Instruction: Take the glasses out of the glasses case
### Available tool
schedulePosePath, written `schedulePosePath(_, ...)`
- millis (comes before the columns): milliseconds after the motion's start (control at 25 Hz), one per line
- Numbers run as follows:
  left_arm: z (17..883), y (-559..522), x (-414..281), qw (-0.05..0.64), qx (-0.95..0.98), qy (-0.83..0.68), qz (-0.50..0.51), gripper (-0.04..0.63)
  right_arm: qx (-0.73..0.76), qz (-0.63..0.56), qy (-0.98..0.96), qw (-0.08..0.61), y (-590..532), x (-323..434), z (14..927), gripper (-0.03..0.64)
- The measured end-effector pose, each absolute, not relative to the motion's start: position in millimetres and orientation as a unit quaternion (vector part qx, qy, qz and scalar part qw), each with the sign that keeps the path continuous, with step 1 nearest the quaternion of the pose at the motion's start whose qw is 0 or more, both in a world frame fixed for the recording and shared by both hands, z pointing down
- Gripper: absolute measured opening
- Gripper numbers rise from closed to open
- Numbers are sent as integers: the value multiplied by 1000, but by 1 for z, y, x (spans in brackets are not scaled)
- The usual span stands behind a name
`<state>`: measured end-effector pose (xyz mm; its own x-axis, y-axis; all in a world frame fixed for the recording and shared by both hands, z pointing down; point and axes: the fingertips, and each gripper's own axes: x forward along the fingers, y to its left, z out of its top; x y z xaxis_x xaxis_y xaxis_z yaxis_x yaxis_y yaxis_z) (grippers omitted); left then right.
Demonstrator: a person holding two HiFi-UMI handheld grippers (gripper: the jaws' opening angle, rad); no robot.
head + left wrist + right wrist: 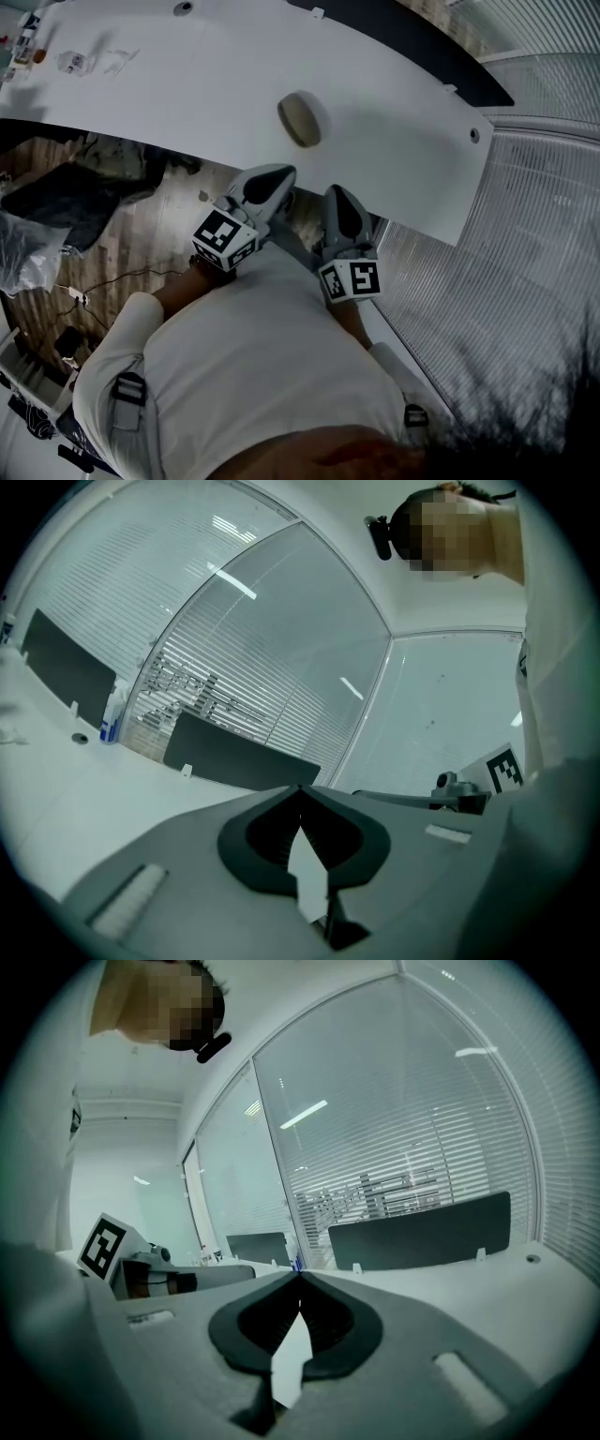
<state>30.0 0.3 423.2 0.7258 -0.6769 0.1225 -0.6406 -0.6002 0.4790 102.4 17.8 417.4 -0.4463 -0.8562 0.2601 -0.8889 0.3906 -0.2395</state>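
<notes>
Both of mine are closed up right now. I'm holding my left tool point(301, 794) with its jaws pressed together and nothing between them. My right tool point(300, 1283) is looking the same, jaws together and empty.

From the head view, I'm keeping the two side by side, close in front of my white shirt point(253, 366). Their tips are pointing at the near edge of the worktop point(394, 141). The left marker cube point(225, 239) and the right marker cube point(350, 279) are both facing up toward the camera.

I'm taking the tan oval thing for the glasses case point(302, 119). It's lying on the white worktop a bit beyond the tips, and neither tool is touching it. I can't tell from this angle whether it's open or closed.

Going farther out, some small stuff point(70, 61) is sitting at the far left corner of the worktop, too tiny to make out. Below the worktop edge the wood floor point(159, 234) is showing, with a dark bundle point(56, 197) and some cables point(94, 281) lying on it.

On my right, a glass wall with blinds point(525, 234) is running alongside. The left view is also catching a dark divider panel point(239, 752) standing on the worktop and a blue bottle point(111, 714) next to another one.
</notes>
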Motion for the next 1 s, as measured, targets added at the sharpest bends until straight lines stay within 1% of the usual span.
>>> schedulePosePath(240,426,-13,26,248,888,-385,-39,3,508,160,-845,53,6,95,420,2)
schedulePosePath(560,454,-28,19,252,881,-401,-19,3,486,148,-858,69,-10,83,434,2)
schedulePosePath(1000,515,-34,23,263,878,-398,36,3,458,144,-867,134,-24,68,503,2)
